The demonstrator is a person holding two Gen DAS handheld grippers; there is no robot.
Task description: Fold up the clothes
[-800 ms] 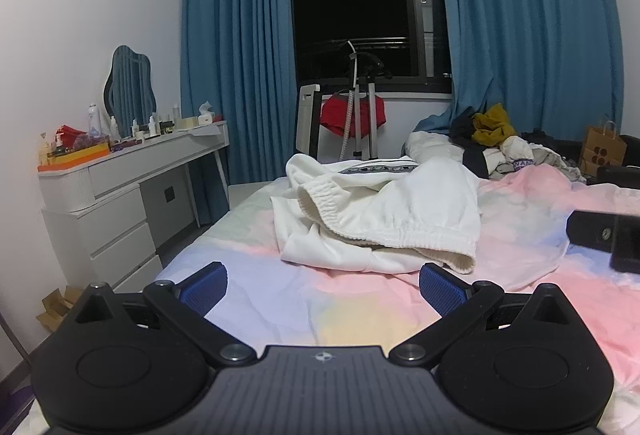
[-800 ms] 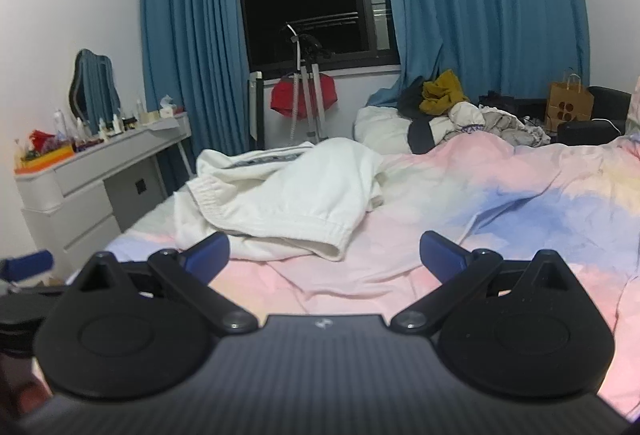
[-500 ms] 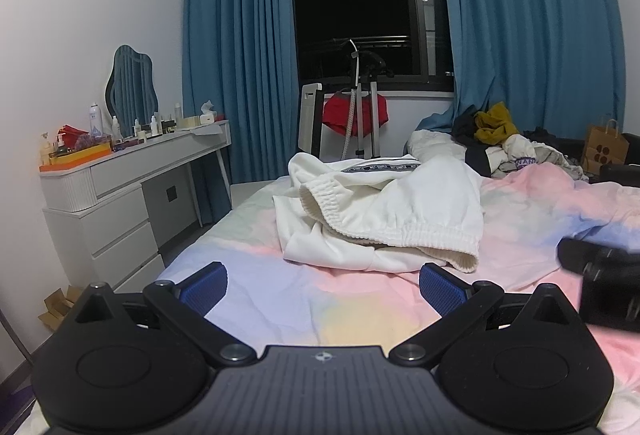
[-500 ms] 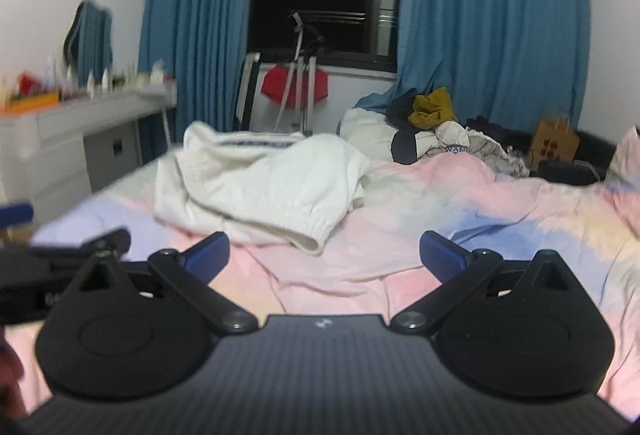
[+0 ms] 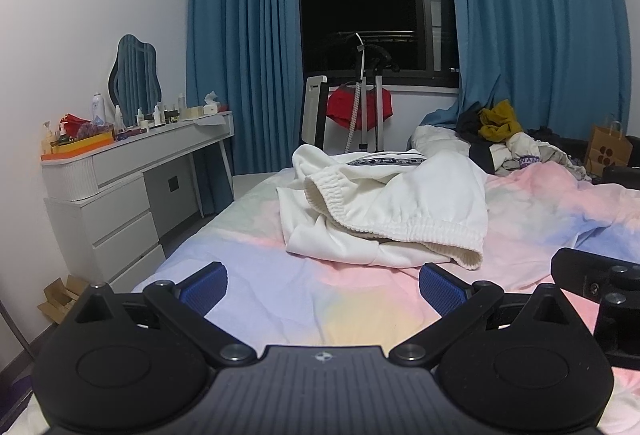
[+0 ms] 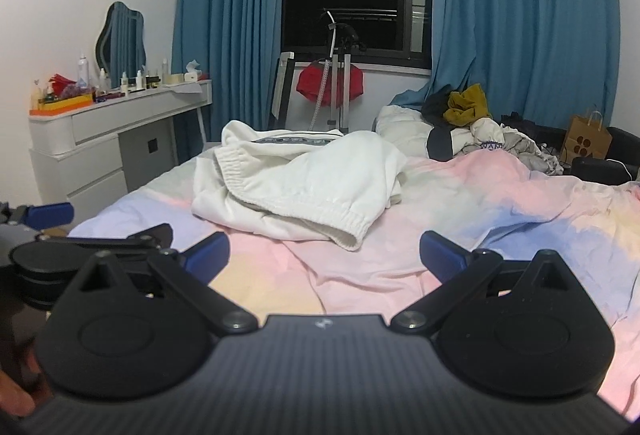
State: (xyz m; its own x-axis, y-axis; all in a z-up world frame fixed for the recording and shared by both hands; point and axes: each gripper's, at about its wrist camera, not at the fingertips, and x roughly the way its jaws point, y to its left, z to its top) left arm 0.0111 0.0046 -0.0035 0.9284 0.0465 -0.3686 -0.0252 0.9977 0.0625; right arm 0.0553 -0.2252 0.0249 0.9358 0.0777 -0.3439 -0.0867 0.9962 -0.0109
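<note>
A crumpled cream-white garment (image 5: 384, 207) (image 6: 300, 175) with ribbed elastic hems lies in a heap on the pastel bedsheet (image 5: 280, 291) (image 6: 460, 203), toward the bed's left side. My left gripper (image 5: 323, 285) hovers open over the near part of the bed, short of the garment, with nothing between its blue pads. My right gripper (image 6: 325, 255) is open as well, low over the sheet, with the garment's hem just beyond it. The other gripper's black body shows at the right edge of the left wrist view and at the left edge of the right wrist view.
A white dressing table (image 5: 132, 175) with bottles and a mirror stands left of the bed. A heap of mixed clothes (image 5: 504, 139) lies at the bed's far right, near a brown paper bag (image 5: 608, 151). Blue curtains, a dark window and a stand holding a red garment (image 5: 360, 107) are behind.
The right gripper has swung and settled lower over the bed, closer to the left gripper. The left gripper has hardly shifted. The garment has not moved.
</note>
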